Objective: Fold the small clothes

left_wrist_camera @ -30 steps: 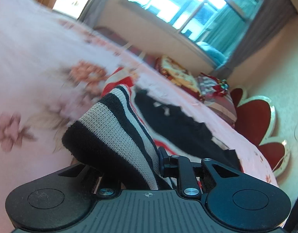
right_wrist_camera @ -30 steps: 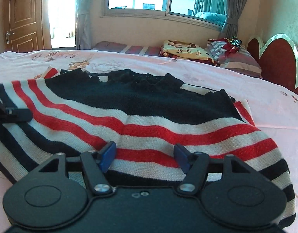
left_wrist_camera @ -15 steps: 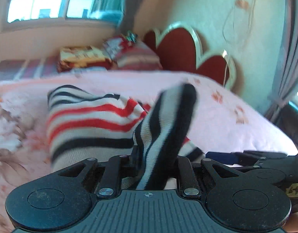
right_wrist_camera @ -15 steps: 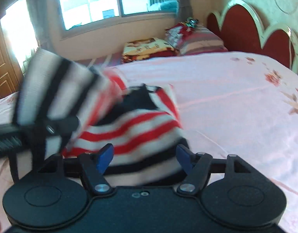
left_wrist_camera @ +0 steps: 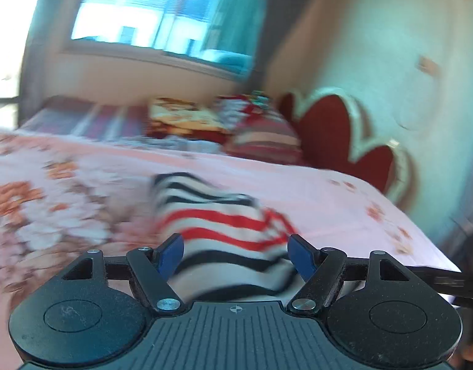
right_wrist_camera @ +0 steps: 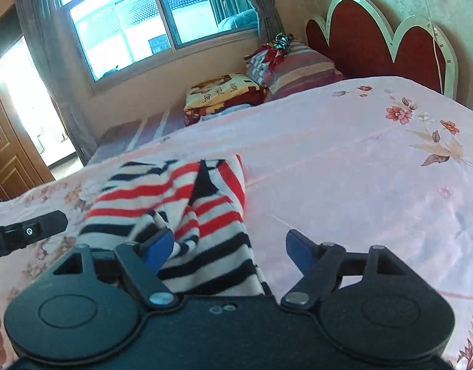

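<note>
A small knit sweater with red, white and black stripes [left_wrist_camera: 217, 228] lies folded over on the pink floral bedspread [left_wrist_camera: 329, 203]. My left gripper [left_wrist_camera: 236, 254] is open, its blue pads either side of the sweater's near edge, holding nothing. In the right wrist view the sweater [right_wrist_camera: 180, 203] lies in a bundle with a dark fold down its middle. My right gripper [right_wrist_camera: 227, 251] is open over its near right part. The left gripper's finger [right_wrist_camera: 29, 231] shows at the left edge there. The left wrist view is blurred.
Pillows [right_wrist_camera: 295, 64] and a folded patterned blanket [right_wrist_camera: 221, 92] lie at the head of the bed by the red scalloped headboard [right_wrist_camera: 384, 40]. A window [right_wrist_camera: 150, 15] and a wooden door [right_wrist_camera: 8, 154] are behind. Bare bedspread [right_wrist_camera: 359, 169] spreads to the right.
My left gripper was shut on the sweater's striped edge, carried it across to the right, and has now opened and let it go. The sweater now lies folded in a narrower bundle.
</note>
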`<state>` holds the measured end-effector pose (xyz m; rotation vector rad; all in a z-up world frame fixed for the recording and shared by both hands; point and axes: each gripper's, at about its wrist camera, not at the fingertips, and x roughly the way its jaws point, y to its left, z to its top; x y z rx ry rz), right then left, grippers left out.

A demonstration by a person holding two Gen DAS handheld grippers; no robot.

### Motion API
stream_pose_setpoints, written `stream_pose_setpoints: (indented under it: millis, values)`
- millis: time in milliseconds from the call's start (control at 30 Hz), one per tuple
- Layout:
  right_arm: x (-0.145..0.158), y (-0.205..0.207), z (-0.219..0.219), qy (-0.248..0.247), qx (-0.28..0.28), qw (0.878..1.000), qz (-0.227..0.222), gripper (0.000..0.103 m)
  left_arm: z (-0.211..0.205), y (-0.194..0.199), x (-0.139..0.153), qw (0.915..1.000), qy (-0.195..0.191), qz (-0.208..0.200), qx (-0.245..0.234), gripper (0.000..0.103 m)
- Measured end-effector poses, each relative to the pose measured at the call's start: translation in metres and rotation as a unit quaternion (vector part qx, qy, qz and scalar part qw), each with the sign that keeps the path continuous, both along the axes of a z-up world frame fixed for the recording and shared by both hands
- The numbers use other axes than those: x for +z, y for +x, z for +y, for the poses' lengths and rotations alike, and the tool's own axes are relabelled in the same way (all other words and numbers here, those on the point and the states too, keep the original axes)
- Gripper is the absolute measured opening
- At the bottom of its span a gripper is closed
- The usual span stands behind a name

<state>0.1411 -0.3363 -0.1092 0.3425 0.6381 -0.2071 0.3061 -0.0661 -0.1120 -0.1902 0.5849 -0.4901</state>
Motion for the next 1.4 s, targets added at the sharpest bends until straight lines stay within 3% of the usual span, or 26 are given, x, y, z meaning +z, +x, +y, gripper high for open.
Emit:
stream_pose_setpoints:
  millis: [67, 167, 333, 433, 467, 500, 533, 700, 800, 867, 1000, 1067, 1200, 1300, 1400]
  values:
    - [0.000, 0.012, 0.002, 0.037, 0.013, 0.999, -0.001, 0.092, 0.004, 0.013, -0.016, 0.9993, 0.027, 0.020, 0.015, 0.074]
    - [-0.020, 0.042, 0.009, 0.098, 0.048, 0.993, 0.040, 0.091, -0.009, 0.018, -0.041, 0.9969, 0.068, 0.038, -0.001, 0.074]
    - [-0.058, 0.081, 0.011, 0.141, 0.037, 0.985, 0.095, 0.082, -0.035, 0.007, -0.067, 0.9953, 0.078, 0.048, -0.031, 0.074]
    - [-0.067, 0.095, 0.015, 0.128, 0.048, 0.986, 0.091, 0.073, -0.033, 0.008, -0.069, 0.9956, 0.071, 0.052, -0.032, 0.074]
    - [-0.068, 0.099, 0.017, 0.119, 0.052, 0.987, 0.091, 0.063, -0.032, 0.010, -0.070, 0.9957, 0.068, 0.055, -0.032, 0.074]
    - [-0.068, 0.102, 0.020, 0.109, 0.057, 0.988, 0.092, 0.042, -0.031, 0.010, -0.071, 0.9957, 0.066, 0.056, -0.032, 0.074]
    - [-0.066, 0.103, 0.024, 0.095, 0.067, 0.989, 0.092, 0.034, -0.032, 0.011, -0.072, 0.9958, 0.067, 0.055, -0.031, 0.075]
    - [-0.033, 0.091, 0.044, 0.014, 0.106, 0.994, 0.028, 0.023, -0.029, 0.003, -0.062, 0.9980, 0.056, 0.021, -0.021, 0.077]
    - [-0.009, 0.083, 0.035, -0.008, 0.093, 0.995, -0.016, 0.022, -0.033, 0.000, -0.045, 0.9983, 0.052, -0.005, -0.025, 0.077]
    - [-0.002, 0.079, 0.018, -0.015, 0.082, 0.996, -0.017, 0.022, -0.040, 0.000, -0.041, 0.9979, 0.054, -0.006, -0.037, 0.077]
    - [-0.041, 0.080, -0.019, 0.012, 0.057, 0.997, 0.050, 0.023, -0.059, 0.003, -0.062, 0.9942, 0.086, 0.035, -0.054, 0.077]
    - [-0.065, 0.080, -0.025, 0.011, 0.041, 0.996, 0.075, 0.032, -0.064, 0.005, -0.076, 0.9929, 0.090, 0.055, -0.055, 0.077]
    - [-0.047, 0.062, -0.030, 0.042, 0.026, 0.997, 0.056, 0.046, -0.062, 0.002, -0.074, 0.9929, 0.094, 0.052, -0.051, 0.079]
    - [-0.031, 0.038, -0.030, 0.039, 0.020, 0.998, 0.047, 0.047, -0.057, -0.002, -0.070, 0.9927, 0.094, 0.055, -0.052, 0.079]
    - [-0.032, 0.018, -0.020, 0.011, 0.026, 0.997, 0.067, 0.040, -0.057, -0.008, -0.071, 0.9919, 0.099, 0.055, -0.057, 0.079]
